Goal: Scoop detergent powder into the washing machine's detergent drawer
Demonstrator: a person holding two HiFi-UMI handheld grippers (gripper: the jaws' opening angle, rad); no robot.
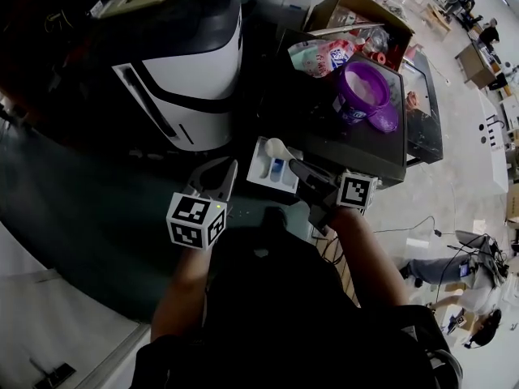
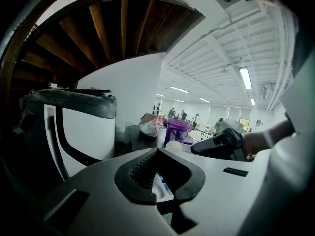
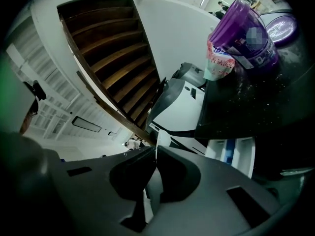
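– So, where is the drawer [image 1: 261, 171] now?

– It is pulled out of the front of the washer [image 1: 357, 148], just under the dark top. It is white plastic, a box shape with compartments, and one compartment has a blue part. The right gripper view shows it too [image 3: 236, 154], to the right of the jaws.

– And the scoop [image 1: 276, 147]?

– It is a small white plastic one, round and smooth. It hangs over the far end of the drawer. The right gripper [image 1: 294, 166] has it by the thin handle: in its own view the dark jaws [image 3: 155, 149] are pressed onto that handle, and the cup [image 3: 162, 139] stands just past the tips. I cannot tell if it has powder inside.

– What does the left gripper [image 1: 230, 170] do?

– Its pale grey jaws, ribbed inside, are together at the tips [image 2: 157, 150] and nothing is between them. It hovers just left of the drawer.

– What stands around?

– On the top of the washer is a purple round tub [image 1: 349, 108], open, with pale powder [image 1: 366, 90] inside. Its purple lid [image 1: 386, 120] lies flat just beside it. Behind the tub is a soft pink and white bag [image 1: 320, 55], and behind that a cardboard box [image 1: 357, 10]. White grains are scattered on the dark top [image 3: 246, 97]. To the left stands a glossy white and black appliance [image 1: 190, 63], apart from the washer.

– Is something in the way?

– Only the right gripper's body, which covers the near corner of the drawer in the head view.
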